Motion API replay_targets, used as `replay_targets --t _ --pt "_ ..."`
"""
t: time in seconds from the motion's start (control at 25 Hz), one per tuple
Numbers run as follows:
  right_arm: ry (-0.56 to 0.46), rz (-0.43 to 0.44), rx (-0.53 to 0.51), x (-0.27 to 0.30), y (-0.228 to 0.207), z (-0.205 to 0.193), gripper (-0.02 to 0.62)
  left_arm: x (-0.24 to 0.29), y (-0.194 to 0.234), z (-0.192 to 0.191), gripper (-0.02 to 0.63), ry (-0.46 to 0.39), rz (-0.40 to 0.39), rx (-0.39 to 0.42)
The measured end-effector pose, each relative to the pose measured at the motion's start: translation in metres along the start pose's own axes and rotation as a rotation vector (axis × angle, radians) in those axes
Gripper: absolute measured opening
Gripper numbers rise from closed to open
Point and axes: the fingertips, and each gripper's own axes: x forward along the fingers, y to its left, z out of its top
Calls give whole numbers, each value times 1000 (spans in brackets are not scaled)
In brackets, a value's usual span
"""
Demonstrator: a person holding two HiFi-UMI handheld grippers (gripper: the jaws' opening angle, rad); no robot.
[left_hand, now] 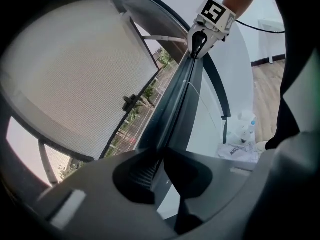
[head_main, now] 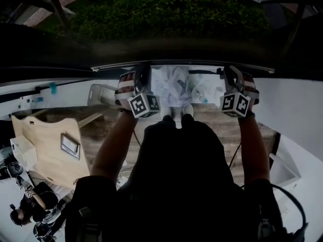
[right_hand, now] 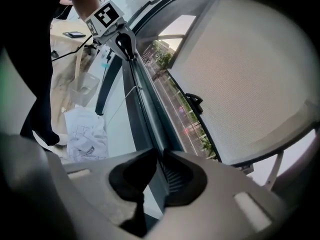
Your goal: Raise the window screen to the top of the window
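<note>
Two units, left gripper [left_hand: 162, 153] and right gripper [right_hand: 161, 157], each clamp the dark grey metal rail [left_hand: 176, 106] edging the pale mesh window screen [left_hand: 75, 69].

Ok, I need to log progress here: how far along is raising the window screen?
Done: both grips look set, left gripper and right gripper each shut on the dark rail. In hand: holding that rail, spaced apart. Left: apparently the whole lift; in the head view the rail sits low, with bushes showing above it.
</note>
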Motion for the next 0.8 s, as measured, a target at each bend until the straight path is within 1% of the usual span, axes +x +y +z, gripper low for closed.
replay_targets --t 0.16,0.24,0.4,0.48,0.64,0.8 --pt "-6 13 40 -4 -1 3 46 -7 3 0 52 -2 12 -8" --pt "-13 5 53 -9 -3 4 48 -11 5 2 54 -4 23 -8" --pt "-57 -59 60 -22 -27 15 49 -21 30 17 54 -37 109 -7" --pt "-60 -56 59 -21 -36 19 49 -21 41 21 54 -42 112 -11" --pt "-56 -42 50 -24 -38 22 49 -25 43 23 54 -36 86 -16" --pt "-88 -84 57 -40 -49 30 51 -39 56 30 57 -60 128 -35"
